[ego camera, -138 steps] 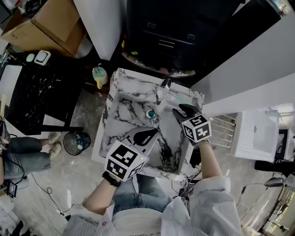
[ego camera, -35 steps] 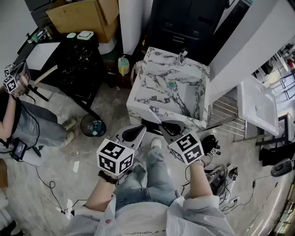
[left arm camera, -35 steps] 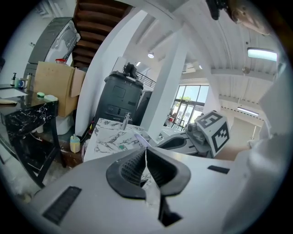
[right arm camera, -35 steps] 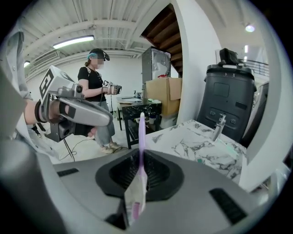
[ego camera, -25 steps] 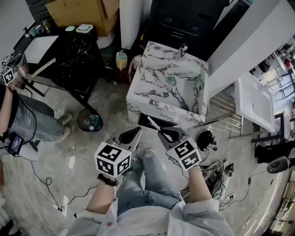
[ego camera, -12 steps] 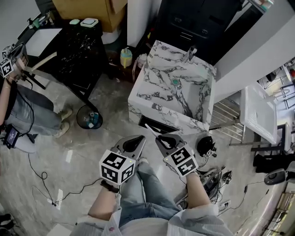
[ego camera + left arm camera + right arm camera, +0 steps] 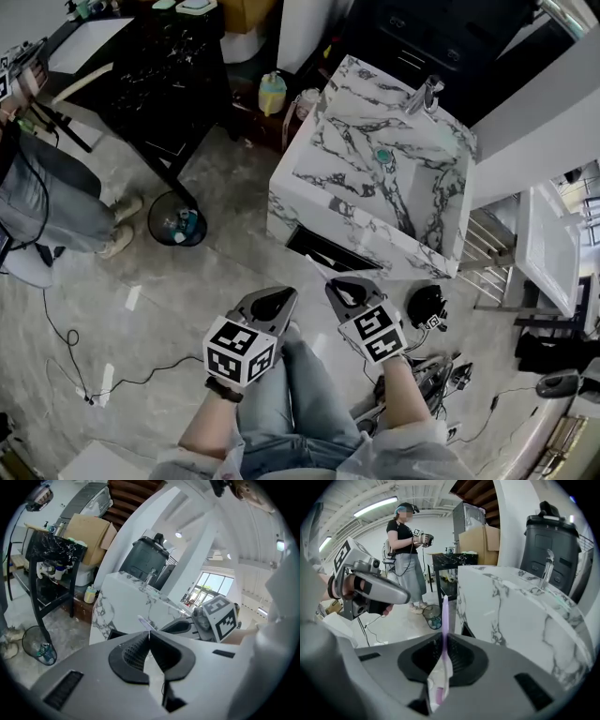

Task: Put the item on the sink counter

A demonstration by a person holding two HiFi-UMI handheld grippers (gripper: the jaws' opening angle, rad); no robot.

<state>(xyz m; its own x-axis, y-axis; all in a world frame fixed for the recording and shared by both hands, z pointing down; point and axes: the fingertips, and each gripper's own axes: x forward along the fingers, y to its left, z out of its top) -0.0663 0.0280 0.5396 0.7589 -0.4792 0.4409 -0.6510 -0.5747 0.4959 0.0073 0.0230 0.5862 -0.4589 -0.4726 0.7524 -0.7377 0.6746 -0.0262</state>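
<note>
My right gripper [image 7: 444, 637] is shut on a thin purple and white toothbrush [image 7: 445, 616], which sticks out forward between the pads. In the left gripper view the toothbrush [image 7: 143, 622] shows as a pale sliver ahead of the right gripper [image 7: 187, 626]. The left gripper [image 7: 149, 634] is shut with nothing in it. Seen from the head view, both the left gripper [image 7: 272, 302] and the right gripper [image 7: 342, 289] hang over the floor, a step short of the marble sink counter [image 7: 314, 183]. Its chrome faucet [image 7: 429, 94] stands at the far rim.
A waste bin [image 7: 176, 225] stands on the floor to the left of the sink. Behind it is a black marble table [image 7: 159, 75], with a yellow bottle [image 7: 272, 92] beside it. A person [image 7: 405, 550] stands at the left. Cables and a black device [image 7: 427, 305] lie at the right.
Both grippers have drawn back from over the sink basin to above the floor in front of it. The right one now carries the toothbrush. Over the last second the sink slid further up the view.
</note>
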